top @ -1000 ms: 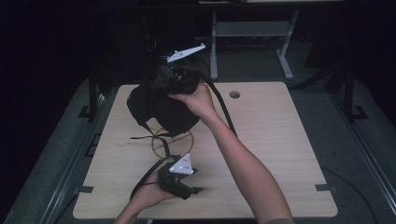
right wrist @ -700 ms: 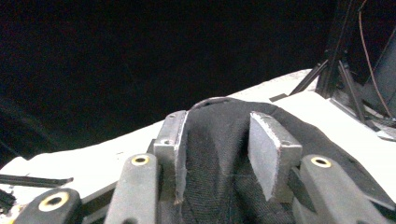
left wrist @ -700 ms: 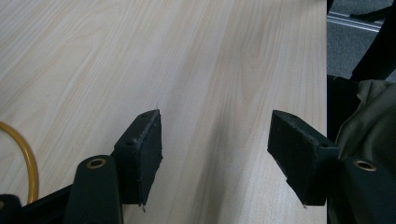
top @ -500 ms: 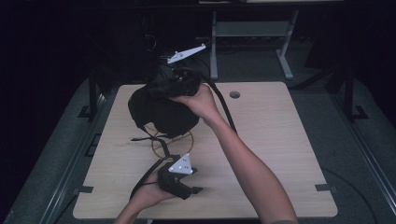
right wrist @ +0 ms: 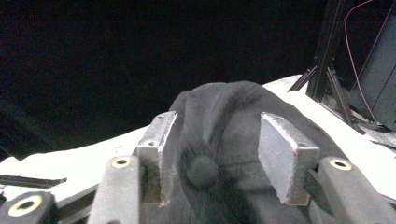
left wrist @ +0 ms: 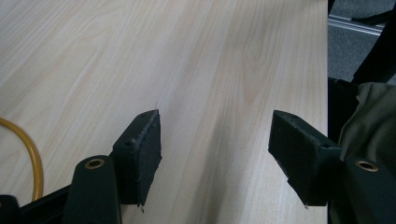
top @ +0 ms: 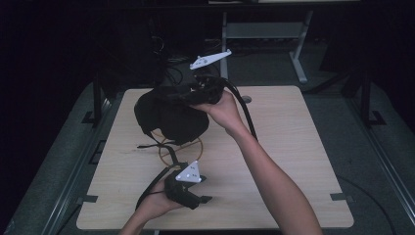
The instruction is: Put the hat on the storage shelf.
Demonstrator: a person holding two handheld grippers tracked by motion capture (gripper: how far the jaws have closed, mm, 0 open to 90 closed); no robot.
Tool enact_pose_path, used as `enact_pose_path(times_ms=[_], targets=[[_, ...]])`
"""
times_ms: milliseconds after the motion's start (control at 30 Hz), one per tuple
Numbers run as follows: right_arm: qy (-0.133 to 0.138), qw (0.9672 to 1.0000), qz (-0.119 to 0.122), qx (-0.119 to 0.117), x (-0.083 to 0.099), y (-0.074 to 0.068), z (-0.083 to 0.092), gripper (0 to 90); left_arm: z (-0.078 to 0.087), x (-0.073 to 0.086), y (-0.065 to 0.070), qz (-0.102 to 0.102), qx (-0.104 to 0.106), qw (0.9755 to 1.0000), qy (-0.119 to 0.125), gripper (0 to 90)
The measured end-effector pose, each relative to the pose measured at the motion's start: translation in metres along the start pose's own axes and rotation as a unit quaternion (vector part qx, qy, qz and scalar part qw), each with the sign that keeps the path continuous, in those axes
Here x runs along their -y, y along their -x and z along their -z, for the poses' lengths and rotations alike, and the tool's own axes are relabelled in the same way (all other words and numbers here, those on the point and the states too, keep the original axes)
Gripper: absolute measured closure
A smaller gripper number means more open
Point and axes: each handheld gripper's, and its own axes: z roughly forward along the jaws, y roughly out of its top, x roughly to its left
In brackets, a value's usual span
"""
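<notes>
Now: black fabric cap (top: 169,113) over far-left part of pale wooden table (top: 293,147). Right gripper (right wrist: 212,154) has just been opening, jaws apart astride cap crown, release step by my reading. Left gripper (left wrist: 215,154) idle, jaws wide, nothing between, near edge beside yellow cable loop (top: 166,152). Next: reposition cap, regrip.

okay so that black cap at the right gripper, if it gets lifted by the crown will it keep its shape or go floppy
Probably floppy: the cap looks like soft cloth, and its crown creases between the right gripper jaws. Likely light for its size. Cloth against the pads should not slip easily. A strap trailing on the table may drag.
</notes>
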Motion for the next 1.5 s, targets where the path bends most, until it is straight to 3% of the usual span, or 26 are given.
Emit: enact_pose_path(times_ms=[100,233,433,667,933,1500], targets=[[0.003,1.0,-0.001,0.001,0.004,0.0,0.006,53.2,-0.001,0.0,0.0,0.001,0.0,1.0,-0.001,34.1],[0.003,0.9999,0.002,-0.015,0.008,0.0,0.009,67.8,-0.003,0.0,0.0,0.0,0.001,1.0,-0.004,34.1],[-0.01,0.9996,0.012,-0.022,0.009,-0.006,-0.003,73.0,-0.003,-0.001,0.0,0.001,0.002,1.0,0.001,34.1],[-0.001,0.9997,0.005,-0.023,0.011,-0.004,0.004,65.8,-0.001,0.0,0.0,0.001,0.0,1.0,-0.001,34.1],[0.005,1.0,-0.002,-0.002,0.024,0.003,0.033,58.2,-0.001,0.0,-0.001,0.002,-0.001,1.0,0.001,33.8],[-0.011,0.9989,-0.019,0.041,0.066,0.016,0.094,43.3,-0.001,0.0,-0.003,0.006,-0.006,1.0,0.005,30.9]])
